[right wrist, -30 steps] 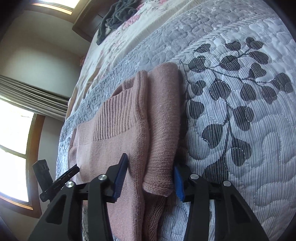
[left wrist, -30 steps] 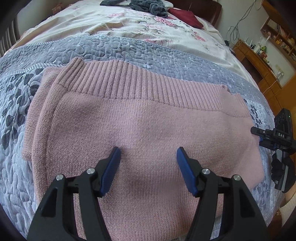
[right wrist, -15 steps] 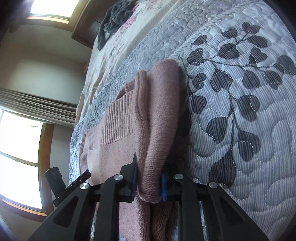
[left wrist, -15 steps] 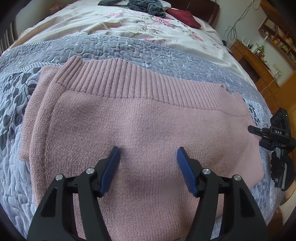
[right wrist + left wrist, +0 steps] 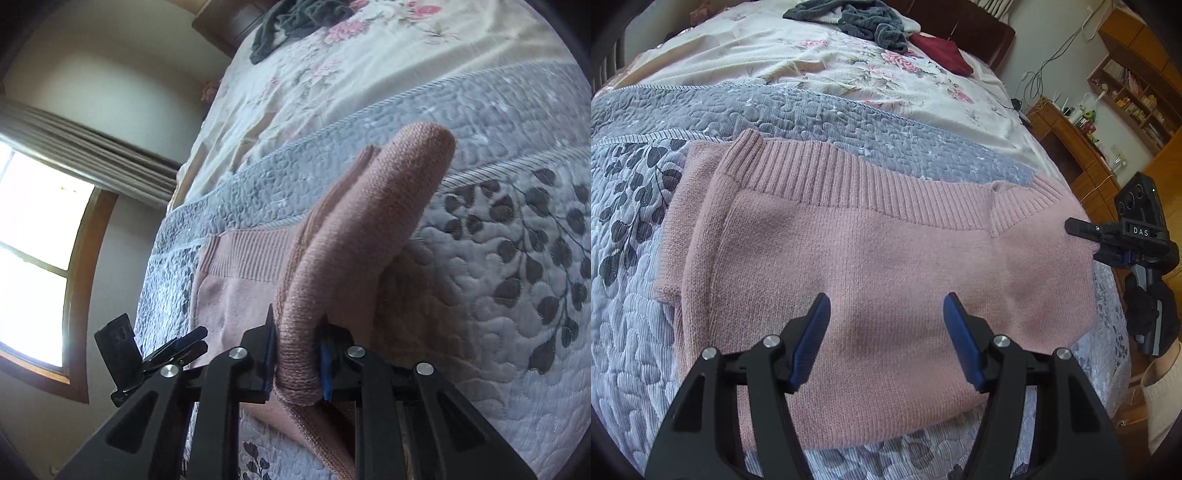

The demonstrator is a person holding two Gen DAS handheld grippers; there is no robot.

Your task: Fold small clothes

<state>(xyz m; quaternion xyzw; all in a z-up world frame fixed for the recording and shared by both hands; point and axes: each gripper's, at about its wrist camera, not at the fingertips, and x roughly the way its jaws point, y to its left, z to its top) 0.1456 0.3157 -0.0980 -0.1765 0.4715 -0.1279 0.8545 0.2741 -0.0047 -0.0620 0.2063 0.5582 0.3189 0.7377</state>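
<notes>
a bed (image 5: pixel 701 122) with grey quilt carries a pink sweater (image 5: pixel 871 258) and dark clothes (image 5: pixel 864 18).

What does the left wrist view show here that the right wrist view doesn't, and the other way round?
Left wrist only: the open left gripper over the sweater's flat body, a red cloth, wooden shelves. Right wrist only: the right gripper shut on the raised sleeve, a window with curtains. Both: the sweater, the grey quilt, the floral sheet, dark clothes near the headboard.
</notes>
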